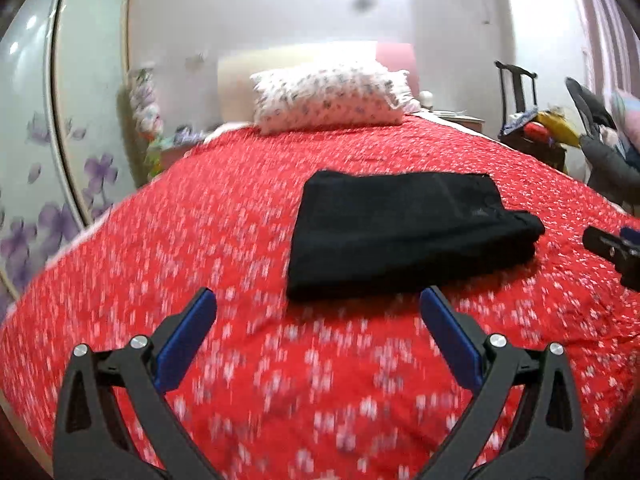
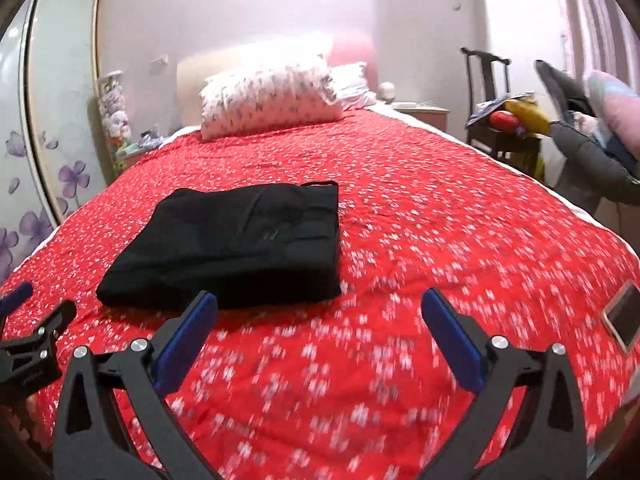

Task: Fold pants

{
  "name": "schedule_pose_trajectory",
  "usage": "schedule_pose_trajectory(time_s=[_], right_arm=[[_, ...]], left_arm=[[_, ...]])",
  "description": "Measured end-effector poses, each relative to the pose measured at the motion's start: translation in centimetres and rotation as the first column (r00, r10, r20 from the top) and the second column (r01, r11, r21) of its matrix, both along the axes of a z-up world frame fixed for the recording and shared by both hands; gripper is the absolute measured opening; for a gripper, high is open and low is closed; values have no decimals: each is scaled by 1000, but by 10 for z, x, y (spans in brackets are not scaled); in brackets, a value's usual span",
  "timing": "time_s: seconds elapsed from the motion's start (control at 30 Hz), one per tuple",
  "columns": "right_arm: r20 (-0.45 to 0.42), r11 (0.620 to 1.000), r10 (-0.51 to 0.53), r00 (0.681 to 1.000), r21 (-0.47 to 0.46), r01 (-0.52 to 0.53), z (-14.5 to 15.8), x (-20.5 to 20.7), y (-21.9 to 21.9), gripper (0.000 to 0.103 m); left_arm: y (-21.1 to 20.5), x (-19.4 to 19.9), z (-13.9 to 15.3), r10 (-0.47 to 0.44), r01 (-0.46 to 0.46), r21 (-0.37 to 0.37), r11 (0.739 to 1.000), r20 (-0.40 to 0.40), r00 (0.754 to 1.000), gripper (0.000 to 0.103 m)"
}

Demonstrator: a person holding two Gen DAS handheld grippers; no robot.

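Two claws hang spread and empty over a bed (image 2: 460,208) dressed in a red quilt speckled with small white flowers, its cotton surface lightly creased. Near the middle of that bed, well short of the flowered pillow (image 2: 268,96) at the headboard, lie the black pants (image 2: 228,240), already doubled into a thick, soft-edged rectangle of matte knit, several layers showing along the nearer edge. Folding looks finished or nearly so; judging by the neat stack, what remains is at most a squaring of edges, which would call for a light pinch at a corner, not a fresh lift. Nearer than the pants, the left claw (image 1: 318,308) stands with blue pads wide apart, nothing between them; the right claw (image 2: 320,308), likewise nearer than the pants and toward the bed's right side, is also parted and bare. Right of the pants, by the bed's edge, rests a flat phone (image 2: 622,316), glossy and rectangular.
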State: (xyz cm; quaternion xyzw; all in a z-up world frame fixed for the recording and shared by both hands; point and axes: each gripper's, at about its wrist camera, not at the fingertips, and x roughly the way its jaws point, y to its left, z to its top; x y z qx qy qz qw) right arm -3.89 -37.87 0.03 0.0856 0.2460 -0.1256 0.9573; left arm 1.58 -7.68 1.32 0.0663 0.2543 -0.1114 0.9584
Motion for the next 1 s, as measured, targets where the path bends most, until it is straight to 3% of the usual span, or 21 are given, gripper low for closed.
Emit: schedule_pose_trajectory(time_s=[0.17, 0.33, 0.43, 0.7, 1.0], right_arm=[[26, 999, -11, 1000, -42, 12, -9, -19, 25, 102], [60, 997, 5, 998, -78, 0, -17, -37, 46, 102], [47, 995, 7, 999, -95, -2, -20, -36, 50, 102], [44, 993, -11, 999, -118, 16, -22, -37, 48, 102], [27, 994, -17, 999, -110, 20, -26, -36, 46, 102]], left_arm=[[11, -12, -11, 56, -56, 2, 998, -83, 995, 101], [18, -34, -16, 42, -42, -10, 999, -14, 999, 101], [17, -36, -23, 27, -29, -51, 998, -46, 999, 101], [3, -35, -31, 14, -15, -15, 1000, -58, 998, 101], [3, -34, -33, 11, -15, -47, 999, -67, 998, 101]])
